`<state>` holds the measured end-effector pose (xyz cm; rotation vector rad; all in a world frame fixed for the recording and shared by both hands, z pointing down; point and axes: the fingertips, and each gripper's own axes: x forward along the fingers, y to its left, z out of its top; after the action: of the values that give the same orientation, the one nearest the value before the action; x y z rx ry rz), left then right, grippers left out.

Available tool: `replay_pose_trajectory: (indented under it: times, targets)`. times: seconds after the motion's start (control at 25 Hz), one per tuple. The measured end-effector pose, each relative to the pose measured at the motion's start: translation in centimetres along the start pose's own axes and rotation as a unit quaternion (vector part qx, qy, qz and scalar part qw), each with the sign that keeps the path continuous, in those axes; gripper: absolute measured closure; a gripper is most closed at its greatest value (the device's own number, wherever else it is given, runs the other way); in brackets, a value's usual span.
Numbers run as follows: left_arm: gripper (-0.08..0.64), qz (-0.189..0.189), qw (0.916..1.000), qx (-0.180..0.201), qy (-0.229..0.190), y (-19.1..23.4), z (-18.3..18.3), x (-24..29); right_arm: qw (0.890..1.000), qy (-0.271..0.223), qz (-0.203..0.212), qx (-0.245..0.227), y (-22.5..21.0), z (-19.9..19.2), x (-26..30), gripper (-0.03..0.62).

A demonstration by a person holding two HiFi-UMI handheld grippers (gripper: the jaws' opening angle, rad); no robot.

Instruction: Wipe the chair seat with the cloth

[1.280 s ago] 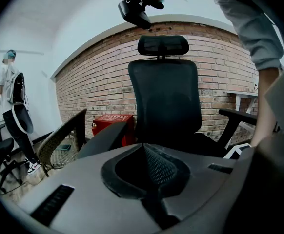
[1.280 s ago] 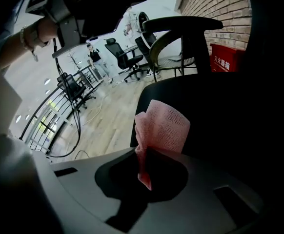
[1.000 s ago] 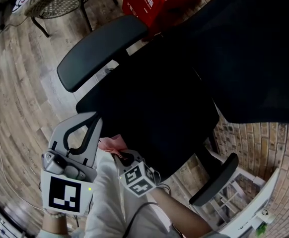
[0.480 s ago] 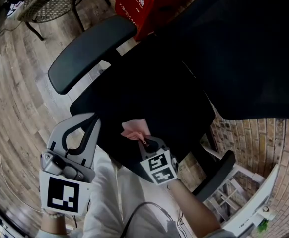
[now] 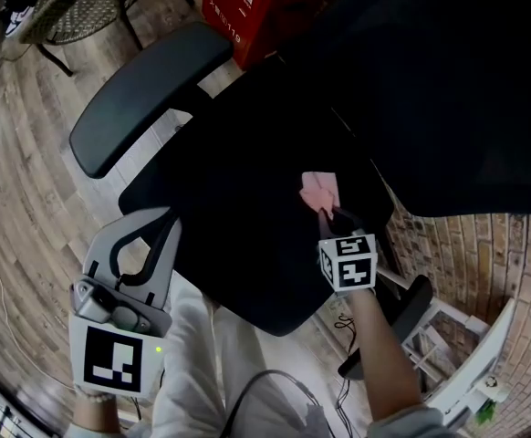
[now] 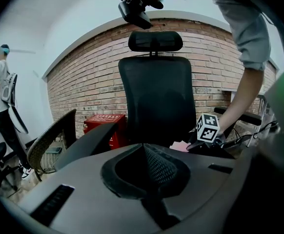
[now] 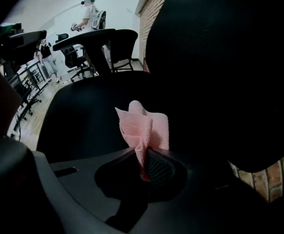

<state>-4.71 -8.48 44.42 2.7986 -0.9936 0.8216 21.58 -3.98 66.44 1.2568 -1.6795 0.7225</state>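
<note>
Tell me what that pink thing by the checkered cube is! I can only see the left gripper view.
Observer: It's a pink cloth, bunched up and pinched in the shut jaws of the right gripper.
Operator: Is it on the chair?
Observer: The head view shows it over the far part of the black chair seat, close to the backrest.
Operator: Where's my gripper, then?
Observer: The left gripper is by the seat's near edge, well away from the cloth.
</note>
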Motion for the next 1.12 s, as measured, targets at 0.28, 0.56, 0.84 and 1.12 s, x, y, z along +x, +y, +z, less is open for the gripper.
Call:
replay_pose_trajectory:
  times: [0.28,0.56,0.84,1.12]
  targets:
    - [0.541,-0.003,1.0,0.002,0.006,0.3,-0.3,1.0,0.997,0.018,-0.069,0.025,-8.4,0.9,0.8,0.535]
    - [0.541,-0.01,0.9999,0.007,0.008,-0.1,0.0,1.4,0.994,0.044,-0.089,0.046,-10.9,0.7,0.9,0.535]
    - [0.541,-0.018,0.9997,0.015,-0.002,-0.3,1.3,1.6,0.994,0.042,-0.07,0.071,-6.9,-0.6,0.2,0.535]
    - [0.541,-0.027,0.9992,0.024,-0.015,-0.2,2.6,1.1,0.994,0.037,-0.034,0.099,0.0,-2.6,-1.5,0.535]
